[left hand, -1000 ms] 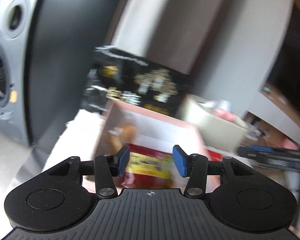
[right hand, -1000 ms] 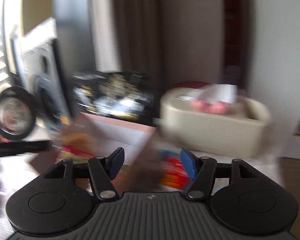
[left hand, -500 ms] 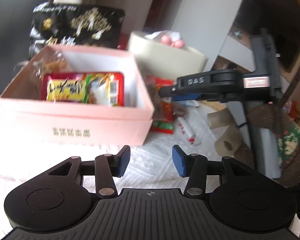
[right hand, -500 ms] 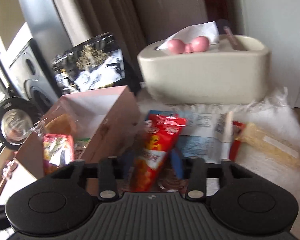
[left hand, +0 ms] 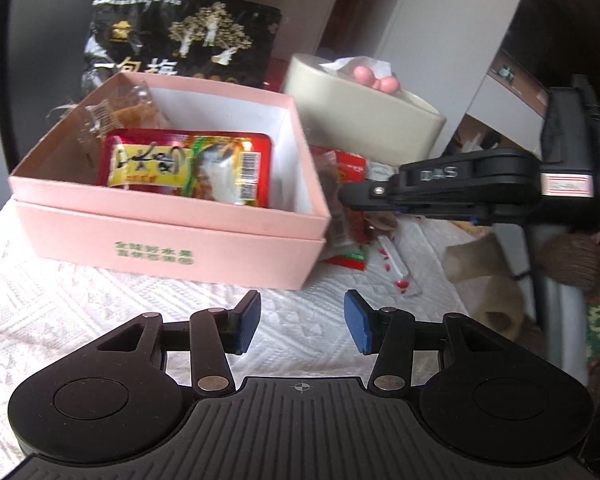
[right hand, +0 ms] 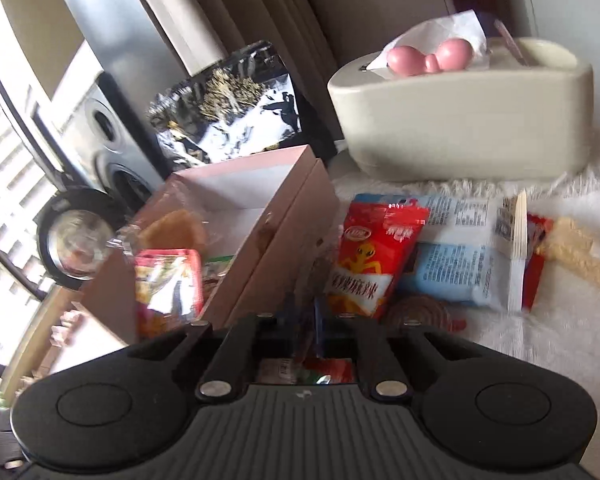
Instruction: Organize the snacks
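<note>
- Lying in a loose heap just ahead of the right gripper [right hand: 318, 330], the snacks rest on a white textured cloth [left hand: 80, 308] spread over the worktop: a red snack packet [right hand: 370, 260] with a yellow cartoon figure nearest, a pale blue packet [right hand: 460, 264] beside it to the right, and a pale wafer bar [right hand: 576, 252] further right.
- The right gripper's jaws have just been closing and now stand together; thin wrapper material shows between them, but which packet it belongs to is hard to make out.
- The left gripper [left hand: 302, 322] hovers with its blue pads apart over bare cloth, nothing between them.
- Straight ahead of the left gripper sits the pink box [left hand: 172, 236], open, holding a red and yellow snack pouch [left hand: 188, 168] and a clear-wrapped pastry [left hand: 132, 114] behind it.
- Beyond the box stands a black bag with gold tree print [left hand: 184, 46]; to its right, a cream tissue holder [right hand: 460, 128] with a pink bow on top.
- Seen from the left wrist, the heap is largely hidden behind the box wall and the right gripper's black body.
- A grey speaker [right hand: 108, 140] and pale curtains [right hand: 228, 12] stand behind, and the far right of the room is dark and blurred.
</note>
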